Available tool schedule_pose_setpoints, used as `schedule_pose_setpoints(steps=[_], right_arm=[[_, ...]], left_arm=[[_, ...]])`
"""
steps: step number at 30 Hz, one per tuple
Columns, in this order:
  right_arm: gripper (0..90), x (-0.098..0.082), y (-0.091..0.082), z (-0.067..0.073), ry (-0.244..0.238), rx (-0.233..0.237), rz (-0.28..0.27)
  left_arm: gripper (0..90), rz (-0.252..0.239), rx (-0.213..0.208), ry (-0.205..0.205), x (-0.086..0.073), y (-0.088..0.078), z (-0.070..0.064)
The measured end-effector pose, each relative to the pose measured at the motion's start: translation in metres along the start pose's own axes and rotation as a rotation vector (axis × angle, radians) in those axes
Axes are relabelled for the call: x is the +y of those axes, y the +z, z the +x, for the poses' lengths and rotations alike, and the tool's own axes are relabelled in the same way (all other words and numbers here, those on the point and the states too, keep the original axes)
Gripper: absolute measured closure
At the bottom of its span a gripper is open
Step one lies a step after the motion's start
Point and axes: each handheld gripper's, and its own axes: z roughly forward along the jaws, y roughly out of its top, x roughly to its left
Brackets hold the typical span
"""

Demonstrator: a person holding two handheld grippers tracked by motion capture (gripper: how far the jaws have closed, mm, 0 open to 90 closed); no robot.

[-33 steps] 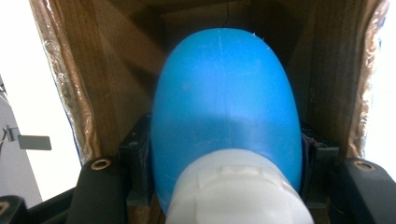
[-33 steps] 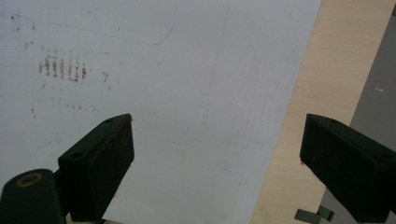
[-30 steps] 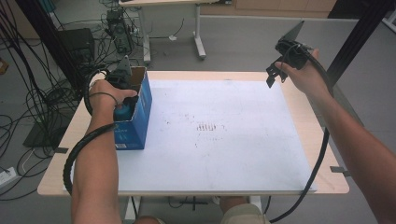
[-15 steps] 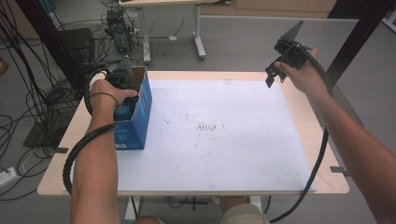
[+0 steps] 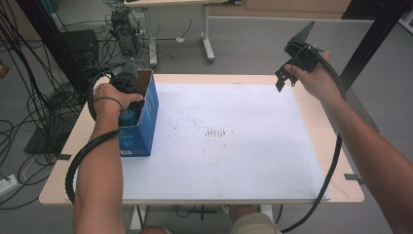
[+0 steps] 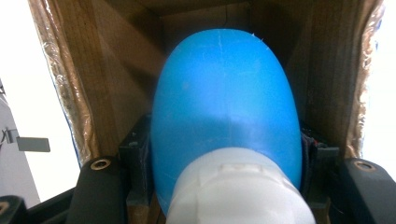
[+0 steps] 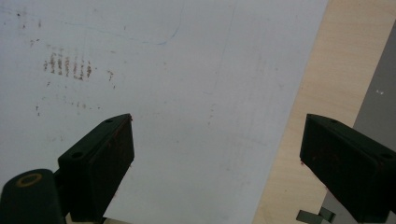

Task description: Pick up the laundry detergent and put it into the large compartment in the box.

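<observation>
The left gripper (image 5: 127, 92) reaches down into the open top of a blue carton (image 5: 141, 122), its jaws clamped on either side of a blue bottle (image 6: 224, 107) with a white cap (image 6: 238, 191). In the left gripper view the bottle's rounded body sits squarely between the two black jaws, cap end toward the camera, with the brown cardboard walls of the carton close on both sides. The grip looks to be taken low on the body near the cap, probably because that is the only part reachable in so narrow a box. Whether the bottle is going in or coming out cannot be told from this alone.

The carton stands upright at the far left of the table (image 5: 311, 195), on the edge of the white sheet (image 5: 234, 161) that covers most of the top. The left hand (image 5: 109, 100) bears down from above, the cable looping behind the wrist.

The right gripper (image 5: 287, 78) hangs above the table's far right corner, jaws spread wide and empty, pointing down at the sheet. It seems parked well apart, out of the way, leaving the working hand room.
</observation>
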Motion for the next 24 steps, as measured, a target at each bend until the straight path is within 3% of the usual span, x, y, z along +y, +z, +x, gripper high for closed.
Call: schedule_pose_setpoints(steps=[24], right_arm=[[10.1, -0.0012, -0.0005, -0.0032, 0.005, 0.004, -0.001]], left_arm=[[37.3, -0.004, 0.004, -0.005, 0.0000, 0.0004, -0.0014]])
